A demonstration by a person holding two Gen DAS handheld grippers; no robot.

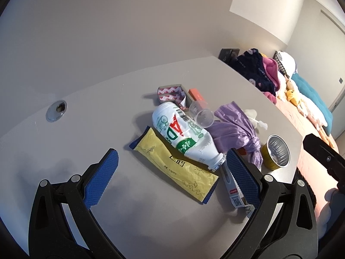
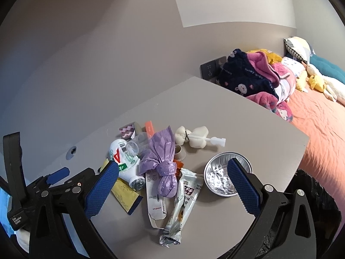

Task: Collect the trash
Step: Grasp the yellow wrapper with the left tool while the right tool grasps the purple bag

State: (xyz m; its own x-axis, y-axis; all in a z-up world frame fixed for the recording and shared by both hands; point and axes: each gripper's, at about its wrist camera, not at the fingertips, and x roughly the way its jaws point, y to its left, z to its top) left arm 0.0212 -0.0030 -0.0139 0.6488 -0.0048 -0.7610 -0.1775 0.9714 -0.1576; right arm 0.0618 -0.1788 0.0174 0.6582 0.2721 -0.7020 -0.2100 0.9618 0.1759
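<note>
A pile of trash lies on the grey table (image 1: 86, 112). In the left wrist view a yellow wrapper (image 1: 172, 161) lies under a white AD bottle (image 1: 183, 133), next to a knotted purple bag (image 1: 235, 129), a clear cup (image 1: 202, 114) and a foil cup (image 1: 277, 151). My left gripper (image 1: 170, 164) is open above the wrapper and bottle neck. In the right wrist view my right gripper (image 2: 172, 170) is open over the purple bag (image 2: 161, 159), white wrappers (image 2: 183, 196), the bottle (image 2: 127, 161) and the foil cup (image 2: 217, 177). The left gripper's body (image 2: 49, 185) shows at the left.
A patterned box (image 1: 170, 93) and an orange box (image 1: 197, 95) sit behind the pile. A white sponge brush (image 2: 198, 138) and a tape ring (image 2: 180, 151) lie farther back. A bed with clothes (image 2: 258, 79) and plush toys (image 2: 314, 82) borders the table's right edge. A cable hole (image 1: 56, 107) is at the left.
</note>
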